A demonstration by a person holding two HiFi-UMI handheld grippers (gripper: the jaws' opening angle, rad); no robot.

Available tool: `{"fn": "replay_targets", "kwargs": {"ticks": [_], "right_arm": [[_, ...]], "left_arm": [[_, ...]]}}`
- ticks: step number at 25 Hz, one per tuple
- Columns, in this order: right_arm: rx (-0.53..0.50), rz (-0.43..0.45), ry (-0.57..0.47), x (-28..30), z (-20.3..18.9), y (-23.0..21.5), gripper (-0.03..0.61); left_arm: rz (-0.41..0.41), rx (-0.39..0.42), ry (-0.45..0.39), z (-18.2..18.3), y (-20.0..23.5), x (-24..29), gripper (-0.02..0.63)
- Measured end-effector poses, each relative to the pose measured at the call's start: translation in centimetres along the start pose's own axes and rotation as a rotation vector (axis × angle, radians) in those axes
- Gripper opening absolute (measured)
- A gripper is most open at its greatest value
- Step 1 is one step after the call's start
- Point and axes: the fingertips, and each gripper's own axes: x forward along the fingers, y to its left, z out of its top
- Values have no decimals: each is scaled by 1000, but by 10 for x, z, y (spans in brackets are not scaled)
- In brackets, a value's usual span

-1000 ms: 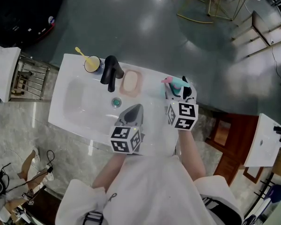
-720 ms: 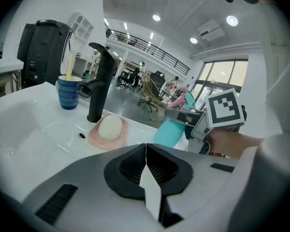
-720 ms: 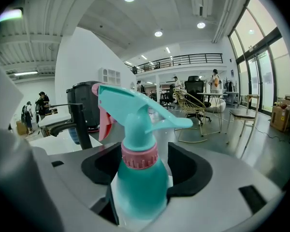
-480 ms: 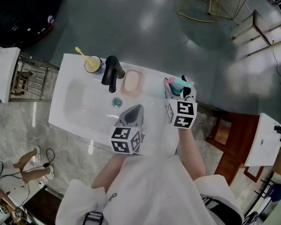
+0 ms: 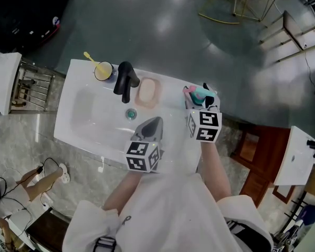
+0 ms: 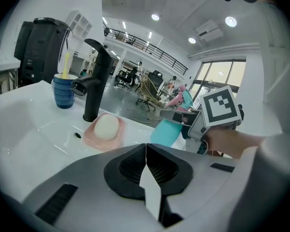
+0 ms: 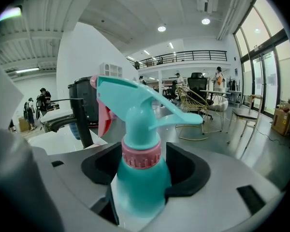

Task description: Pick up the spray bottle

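The spray bottle is teal with a pink collar and a pink nozzle tip. It stands upright at the right end of the white sink top. My right gripper is shut on the bottle's body just below the collar, one black pad on each side. I cannot tell whether the bottle's base touches the counter. My left gripper hovers over the front of the basin, shut, with nothing between its meeting jaws. In the left gripper view the bottle shows held at the right.
A black faucet rises at the back of the basin. A blue cup with a yellow toothbrush stands left of it, and a pink soap dish holding a soap bar lies right of it. The drain lies below the faucet.
The right gripper and the bottle have barely shifted. The left gripper stays where it was, still shut.
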Motion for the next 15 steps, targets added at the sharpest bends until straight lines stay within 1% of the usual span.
{"fn": "replay_targets", "kwargs": {"ticks": [15], "right_arm": [[-3,-3,-15,-4,0,1,282]], "left_arm": [[15,3,-10,-1,2,-8,26]]}}
